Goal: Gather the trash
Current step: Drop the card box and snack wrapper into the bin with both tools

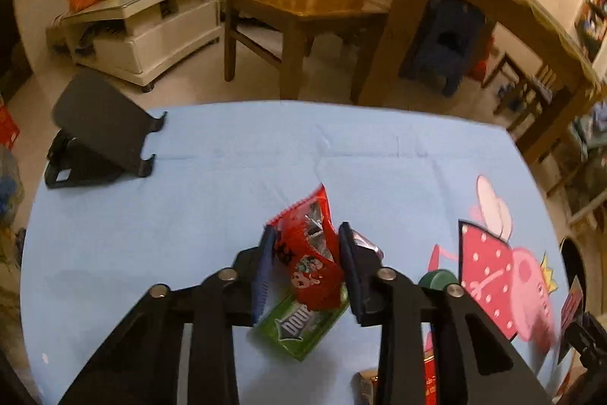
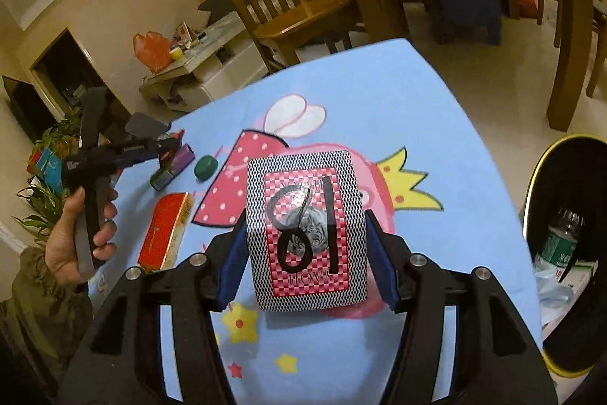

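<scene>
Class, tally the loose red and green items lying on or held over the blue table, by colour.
Red: 3 (snack wrapper, box, patterned card)
Green: 2 (gum pack, bottle cap)
Total: 5

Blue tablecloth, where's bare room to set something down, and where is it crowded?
Free: the tablecloth between the black stand and the red wrapper in the left tool. Crowded: near the green cap and red box.
</scene>
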`<state>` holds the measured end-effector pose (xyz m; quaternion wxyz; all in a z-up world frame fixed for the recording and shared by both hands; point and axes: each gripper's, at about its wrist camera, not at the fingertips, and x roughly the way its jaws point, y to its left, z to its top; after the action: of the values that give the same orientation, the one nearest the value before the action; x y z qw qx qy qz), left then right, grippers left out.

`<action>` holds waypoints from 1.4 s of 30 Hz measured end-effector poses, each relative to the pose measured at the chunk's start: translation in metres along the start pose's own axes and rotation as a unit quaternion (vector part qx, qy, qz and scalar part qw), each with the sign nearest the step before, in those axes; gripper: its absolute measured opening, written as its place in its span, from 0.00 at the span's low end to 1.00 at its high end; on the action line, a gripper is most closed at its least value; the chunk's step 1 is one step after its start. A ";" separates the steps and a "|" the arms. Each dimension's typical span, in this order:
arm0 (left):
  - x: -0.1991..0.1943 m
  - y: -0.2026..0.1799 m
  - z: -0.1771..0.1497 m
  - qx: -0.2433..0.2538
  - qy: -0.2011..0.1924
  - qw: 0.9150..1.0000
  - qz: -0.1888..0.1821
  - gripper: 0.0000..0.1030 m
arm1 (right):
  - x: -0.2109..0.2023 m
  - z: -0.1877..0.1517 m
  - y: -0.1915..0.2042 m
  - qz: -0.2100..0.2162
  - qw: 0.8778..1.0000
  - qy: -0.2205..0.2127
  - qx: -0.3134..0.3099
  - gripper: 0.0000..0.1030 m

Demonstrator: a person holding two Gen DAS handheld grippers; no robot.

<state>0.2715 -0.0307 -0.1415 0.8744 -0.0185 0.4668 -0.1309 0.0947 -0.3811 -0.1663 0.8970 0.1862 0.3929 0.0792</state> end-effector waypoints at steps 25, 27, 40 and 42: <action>-0.114 -0.189 -0.119 0.143 -0.016 0.975 -0.168 0.28 | -0.115 -0.018 -0.152 -0.211 0.963 -0.091 0.143 0.55; -0.111 -0.219 -0.124 0.167 -0.013 0.970 -0.176 0.28 | -0.113 -0.026 -0.169 -0.221 0.958 -0.070 0.170 0.57; -0.068 -0.370 -0.149 0.271 0.032 0.932 -0.237 0.29 | -0.193 -0.044 -0.212 -0.202 0.912 -0.216 0.284 0.85; -0.060 -0.385 -0.148 0.281 0.036 0.930 -0.235 0.30 | -0.207 -0.046 -0.215 -0.200 0.902 -0.244 0.294 0.87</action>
<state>0.0362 -0.3744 -0.1169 0.7703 0.1238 0.4244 -0.4595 -0.0805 -0.6253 -0.1406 0.8661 0.3728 0.1963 -0.2690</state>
